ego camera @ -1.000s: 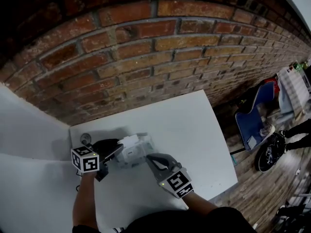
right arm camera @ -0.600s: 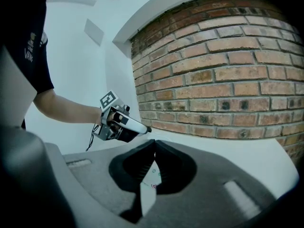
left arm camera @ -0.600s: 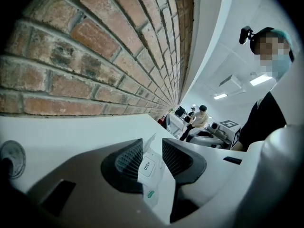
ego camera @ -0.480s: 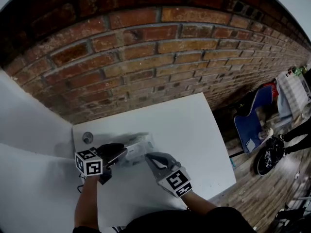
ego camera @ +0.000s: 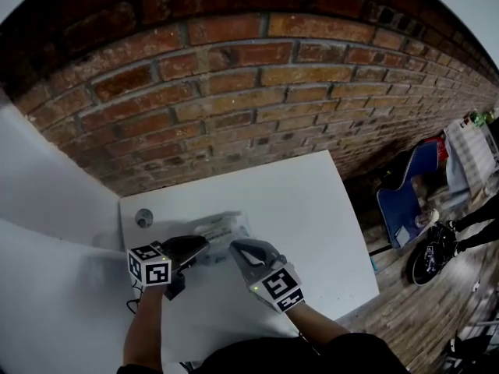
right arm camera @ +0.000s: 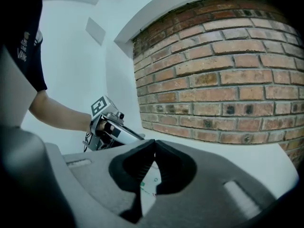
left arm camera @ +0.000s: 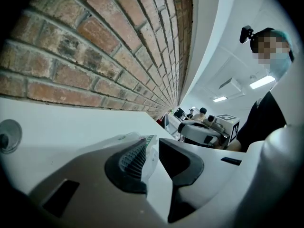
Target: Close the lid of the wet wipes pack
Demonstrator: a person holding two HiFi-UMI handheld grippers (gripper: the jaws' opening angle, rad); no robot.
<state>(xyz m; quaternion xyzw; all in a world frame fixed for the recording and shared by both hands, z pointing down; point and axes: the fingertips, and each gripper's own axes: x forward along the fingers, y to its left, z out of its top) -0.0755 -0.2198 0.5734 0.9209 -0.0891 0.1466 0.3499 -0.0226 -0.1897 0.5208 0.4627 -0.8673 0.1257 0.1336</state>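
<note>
Head view: a white bench [ego camera: 300, 201] stands against a brick wall [ego camera: 234, 92]. Near the bench's far left corner, a round fitting [ego camera: 143, 218] is set into the surface.

To the right of the fitting, the left tongs [ego camera: 203, 244] reach in from the lower left, carried on a bare forearm [ego camera: 144, 326]. Their tips are at the left end of the wet wipes pack [ego camera: 222, 227]. The pack lies flat on the left part of the bench, between the two tools. The right tongs [ego camera: 233, 246] come in from the lower right, with their tips at the pack's near right edge. Further right, off the bench, a blue chair [ego camera: 401, 197] stands on a wooden floor [ego camera: 405, 306].

Left gripper view: the jaws stand partly apart and have just been closing. One edge of the pack stands between them. It lies against the ribbed left pad, and a gap remains on the side of the right pad. The right tongs appear beyond the pack.

Right gripper view: the jaws are together, meeting at the tips. The pack's white printed surface shows through the opening below the tips. Whether any part of the pack is pinched there cannot be told. The left tongs appear beyond, at the left.

No view shows clearly whether the lid is seated.
</note>
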